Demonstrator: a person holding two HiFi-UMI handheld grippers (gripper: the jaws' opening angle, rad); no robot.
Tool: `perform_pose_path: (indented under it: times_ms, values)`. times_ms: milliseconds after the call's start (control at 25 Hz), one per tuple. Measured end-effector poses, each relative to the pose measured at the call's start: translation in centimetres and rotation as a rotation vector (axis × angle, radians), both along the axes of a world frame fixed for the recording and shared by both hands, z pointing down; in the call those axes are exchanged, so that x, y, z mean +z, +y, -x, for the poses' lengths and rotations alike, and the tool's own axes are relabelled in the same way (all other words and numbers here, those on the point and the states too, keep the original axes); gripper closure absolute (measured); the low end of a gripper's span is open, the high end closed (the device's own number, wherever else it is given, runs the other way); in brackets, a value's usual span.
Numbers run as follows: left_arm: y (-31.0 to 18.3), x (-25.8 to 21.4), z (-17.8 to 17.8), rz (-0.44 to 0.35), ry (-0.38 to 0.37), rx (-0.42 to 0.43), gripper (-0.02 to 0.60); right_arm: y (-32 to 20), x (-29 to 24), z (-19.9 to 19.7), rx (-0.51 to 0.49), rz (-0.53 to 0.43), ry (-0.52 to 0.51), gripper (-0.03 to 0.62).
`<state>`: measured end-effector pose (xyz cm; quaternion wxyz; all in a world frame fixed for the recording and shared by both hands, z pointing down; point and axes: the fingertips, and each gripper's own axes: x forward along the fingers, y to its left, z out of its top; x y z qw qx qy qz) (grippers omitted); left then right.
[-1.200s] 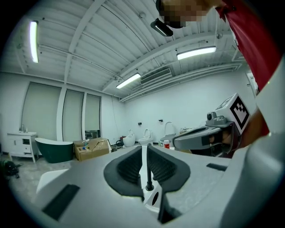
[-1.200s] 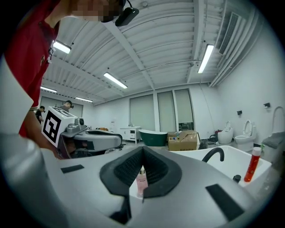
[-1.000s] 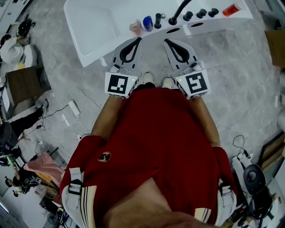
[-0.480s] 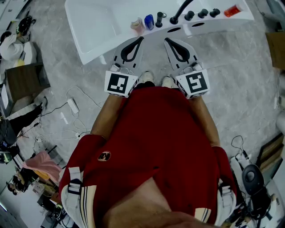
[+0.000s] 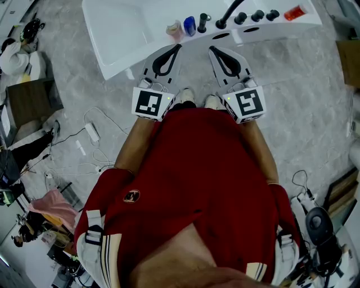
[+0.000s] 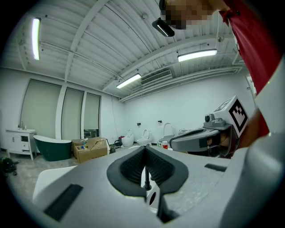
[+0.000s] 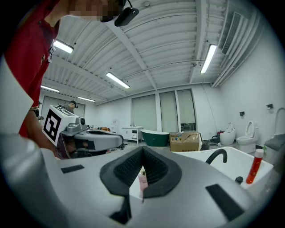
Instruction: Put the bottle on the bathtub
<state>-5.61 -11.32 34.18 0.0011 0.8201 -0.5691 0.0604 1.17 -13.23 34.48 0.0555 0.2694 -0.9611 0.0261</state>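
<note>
Left gripper (image 5: 173,50), right gripper (image 5: 212,50): side by side, level, jaws closed, nothing held. Just beyond tips: bathtub (image 5: 118,34) ledge. Pink bottle (image 5: 174,31), blue bottle (image 5: 189,26) upright on ledge, left of black faucet (image 5: 228,12). Red bottle (image 5: 292,12) at ledge's right end.

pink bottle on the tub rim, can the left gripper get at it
Probably yes: the pink bottle stands just ahead of the left gripper, nothing between; its shut jaws must open first.
</note>
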Motion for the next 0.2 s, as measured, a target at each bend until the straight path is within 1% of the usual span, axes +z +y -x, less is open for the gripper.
perform_pose_path:
  times_ms: [200]
  values:
    - [0.0, -0.06, 0.34, -0.004, 0.001, 0.0, 0.574, 0.14, 0.09, 0.37, -0.002, 0.002, 0.004, 0.595]
